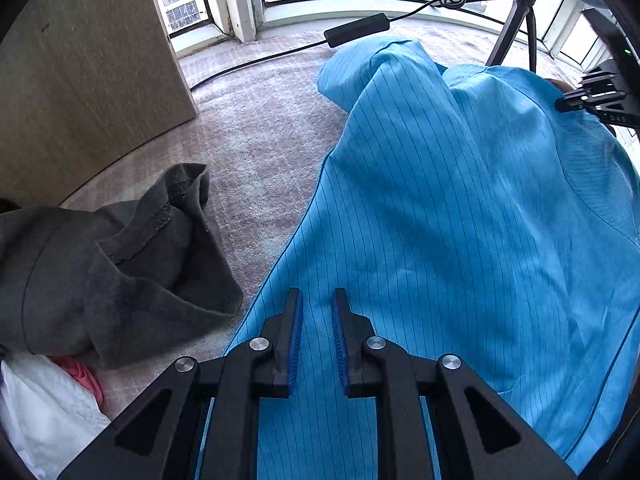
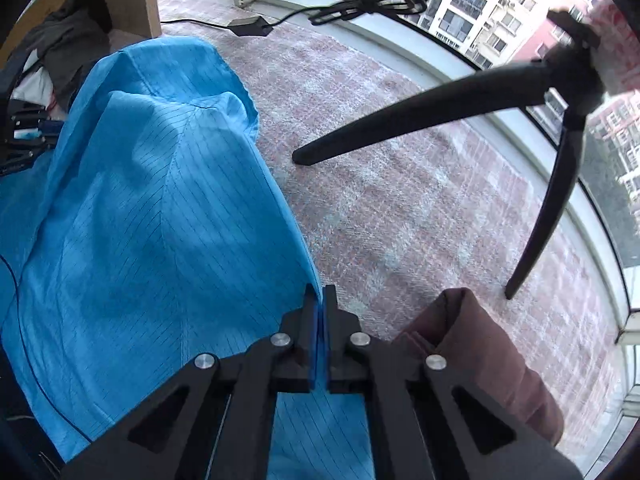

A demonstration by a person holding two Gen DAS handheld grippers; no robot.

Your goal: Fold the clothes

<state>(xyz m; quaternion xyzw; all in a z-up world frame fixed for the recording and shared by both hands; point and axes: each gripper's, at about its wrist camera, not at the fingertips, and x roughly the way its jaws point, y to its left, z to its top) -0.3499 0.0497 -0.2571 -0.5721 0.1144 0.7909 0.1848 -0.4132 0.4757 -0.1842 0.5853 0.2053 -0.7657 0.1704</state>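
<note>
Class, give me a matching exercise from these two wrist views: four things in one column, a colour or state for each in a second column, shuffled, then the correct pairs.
Things:
1. left claw
2. right claw
3. crumpled garment
4. tripod leg

Colour or state:
A. black, standing on the carpet
B. shut on the edge of the blue garment
C. dark grey, lying in a heap
D. open above blue cloth

Pairs: 1-D, 2-B, 3-C, 4-A
</note>
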